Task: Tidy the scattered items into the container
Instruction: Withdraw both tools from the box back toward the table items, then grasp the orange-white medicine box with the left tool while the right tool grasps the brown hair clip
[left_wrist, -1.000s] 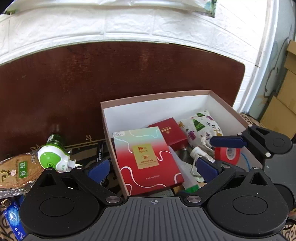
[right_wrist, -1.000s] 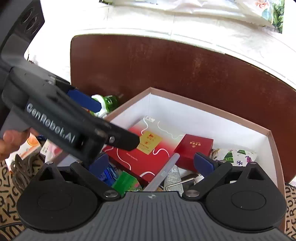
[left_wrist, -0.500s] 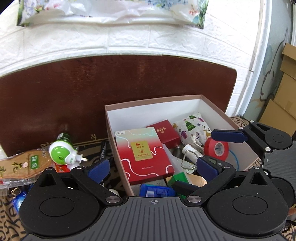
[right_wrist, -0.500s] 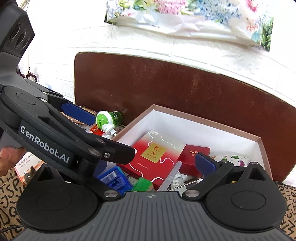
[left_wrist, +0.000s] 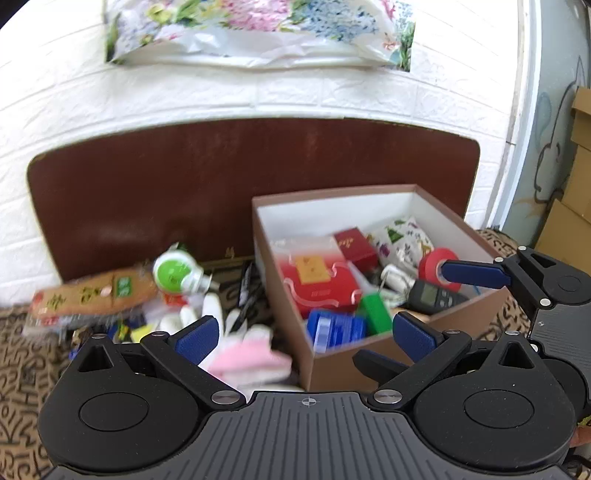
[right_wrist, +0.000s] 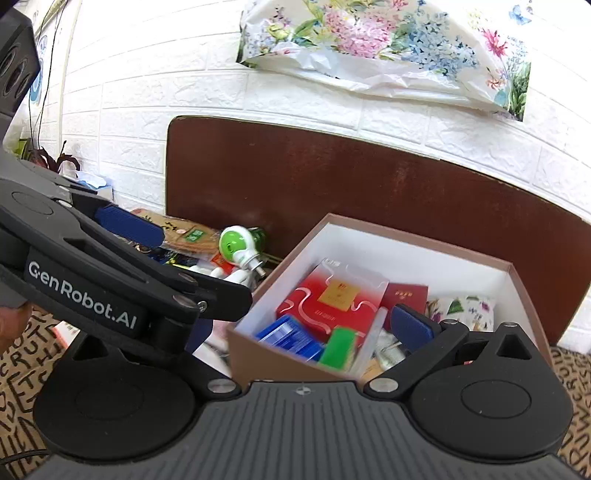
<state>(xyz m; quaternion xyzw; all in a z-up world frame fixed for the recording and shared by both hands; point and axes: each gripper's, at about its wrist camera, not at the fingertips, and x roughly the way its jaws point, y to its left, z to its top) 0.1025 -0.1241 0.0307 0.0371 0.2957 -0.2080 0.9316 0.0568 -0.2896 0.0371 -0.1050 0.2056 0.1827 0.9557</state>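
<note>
Both grippers have drawn back and risen from the box (left_wrist: 343, 363), which now sits lower and farther off. Left gripper (left_wrist: 304, 334) and right gripper (right_wrist: 306, 325): fingers spread, holding nothing. Green-and-white plug-in device (left_wrist: 177, 271), snack packet (left_wrist: 92, 297) and pink-white glove (left_wrist: 247, 358) lie left of the box, outside it.
</note>
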